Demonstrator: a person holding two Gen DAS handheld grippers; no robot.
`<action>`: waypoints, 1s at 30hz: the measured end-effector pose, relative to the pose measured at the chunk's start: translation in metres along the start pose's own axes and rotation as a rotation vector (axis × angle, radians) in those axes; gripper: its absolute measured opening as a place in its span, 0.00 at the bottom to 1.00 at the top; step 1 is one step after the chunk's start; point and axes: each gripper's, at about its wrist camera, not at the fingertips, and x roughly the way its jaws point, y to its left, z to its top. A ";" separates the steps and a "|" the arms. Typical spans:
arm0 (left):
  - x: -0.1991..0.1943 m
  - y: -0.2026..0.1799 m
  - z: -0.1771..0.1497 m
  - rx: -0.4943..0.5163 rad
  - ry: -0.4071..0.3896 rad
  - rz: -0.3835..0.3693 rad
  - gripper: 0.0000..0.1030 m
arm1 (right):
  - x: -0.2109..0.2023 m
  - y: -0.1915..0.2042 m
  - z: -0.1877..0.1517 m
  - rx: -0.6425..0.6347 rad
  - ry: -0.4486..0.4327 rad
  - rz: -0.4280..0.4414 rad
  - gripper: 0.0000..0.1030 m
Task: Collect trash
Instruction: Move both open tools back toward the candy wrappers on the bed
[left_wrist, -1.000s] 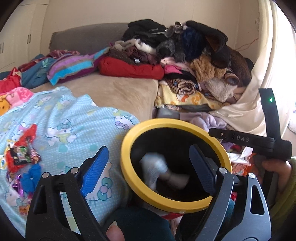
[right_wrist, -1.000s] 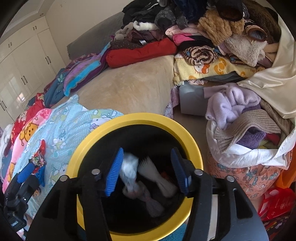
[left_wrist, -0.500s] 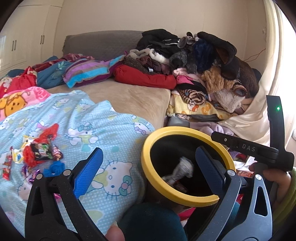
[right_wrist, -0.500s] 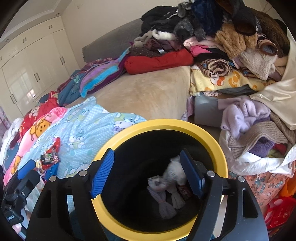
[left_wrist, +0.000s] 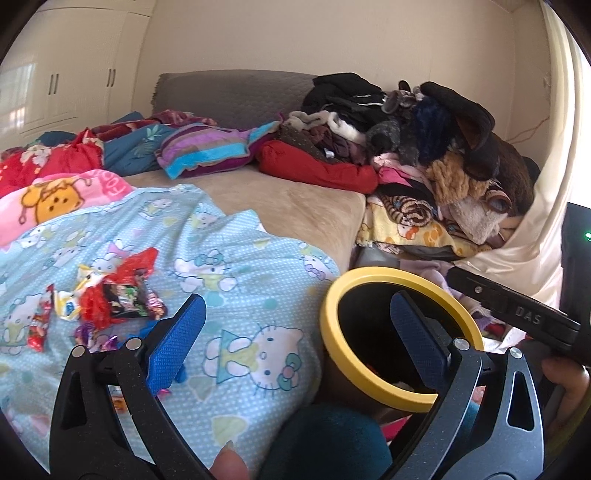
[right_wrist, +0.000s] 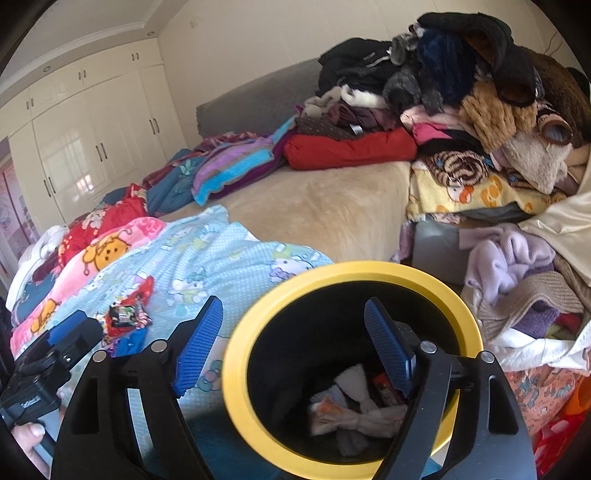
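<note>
Both grippers, left gripper (left_wrist: 295, 332) and right gripper (right_wrist: 291, 343), hang with empty jaws wide, the right's just opening over the yellow-rimmed bin (right_wrist: 240, 369) holding dropped wrappers (right_wrist: 354, 410); more wrappers on the bed (left_wrist: 118, 295) await.

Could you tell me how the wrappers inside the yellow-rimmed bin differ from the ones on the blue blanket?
The wrappers in the bin are mostly pale and crumpled, already dropped in; the wrappers on the blanket are mostly bright red, scattered loose and not yet collected. Both are small snack-type trash.

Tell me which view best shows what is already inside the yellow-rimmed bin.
The right wrist view: it looks down into the bin, showing crumpled white wrappers at the bottom. The left wrist view shows mostly the bin's rim and dark interior.
</note>
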 end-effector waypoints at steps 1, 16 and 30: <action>-0.001 0.004 0.000 -0.008 -0.002 0.007 0.89 | -0.001 0.004 0.000 -0.005 -0.006 0.002 0.75; -0.023 0.047 0.004 -0.049 -0.060 0.088 0.89 | -0.008 0.058 -0.009 -0.083 -0.043 0.063 0.79; -0.038 0.096 0.008 -0.124 -0.094 0.156 0.89 | 0.006 0.108 -0.008 -0.114 -0.031 0.126 0.79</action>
